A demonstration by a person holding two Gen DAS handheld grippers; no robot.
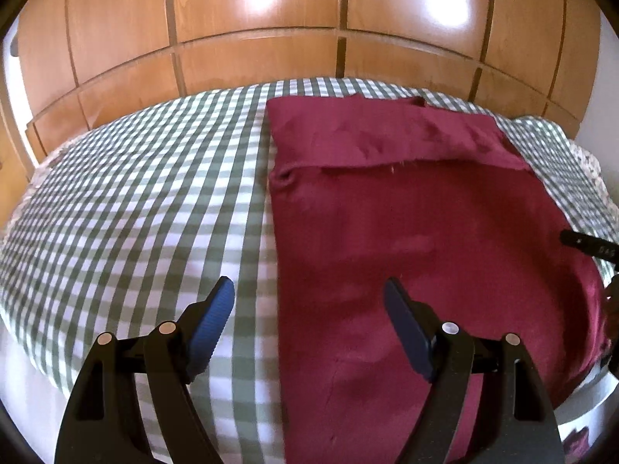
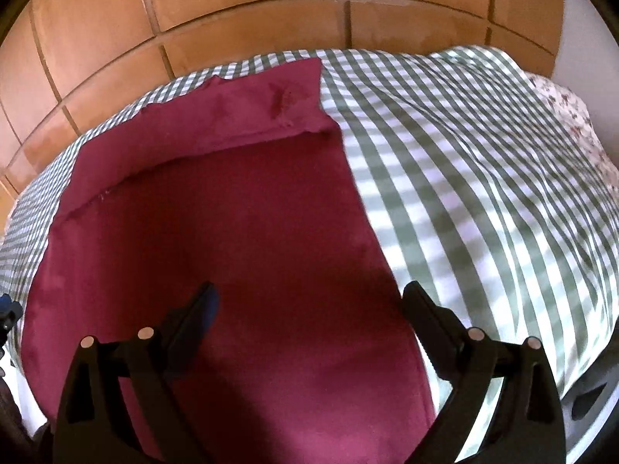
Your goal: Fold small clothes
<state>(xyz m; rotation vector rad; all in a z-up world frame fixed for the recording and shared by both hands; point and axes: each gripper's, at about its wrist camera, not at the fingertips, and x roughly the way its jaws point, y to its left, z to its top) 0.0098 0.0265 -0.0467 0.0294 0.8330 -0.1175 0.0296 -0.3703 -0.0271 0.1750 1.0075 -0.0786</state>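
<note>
L gripper (image 1: 309, 309): jaws spread wide, nothing between the blue pads (image 1: 214, 324), released. It hangs over the bed, one finger above the checked sheet (image 1: 135, 212), the other above the dark red garment (image 1: 425, 232), so it straddles the garment's L edge. No contact w/ the cloth visible.

R gripper (image 2: 309, 305): jaws also wide apart, empty, not gripping. L finger sits over the red cloth, R finger over the sheet, straddling the garment's R edge. This view is blurred; can't tell if the tips touch fabric.

Garment (image 2: 232, 232): lies flat on the bed, roughly rectangular, long sides running away from the cameras. At the far end a band of cloth is folded over onto the body, w/ a frayed edge across the width. Near end hangs toward the bed's front edge.

Sheet: green-and-white check, covers the bed both sides of the garment, some wrinkles on the R side. A floral cover (image 2: 572, 116) shows at the far R corner.

Behind the bed: wooden wardrobe doors (image 1: 271, 19), glossy, w/ light glare. In the L view, the R gripper's black finger (image 1: 588, 243) pokes in at the R edge.
</note>
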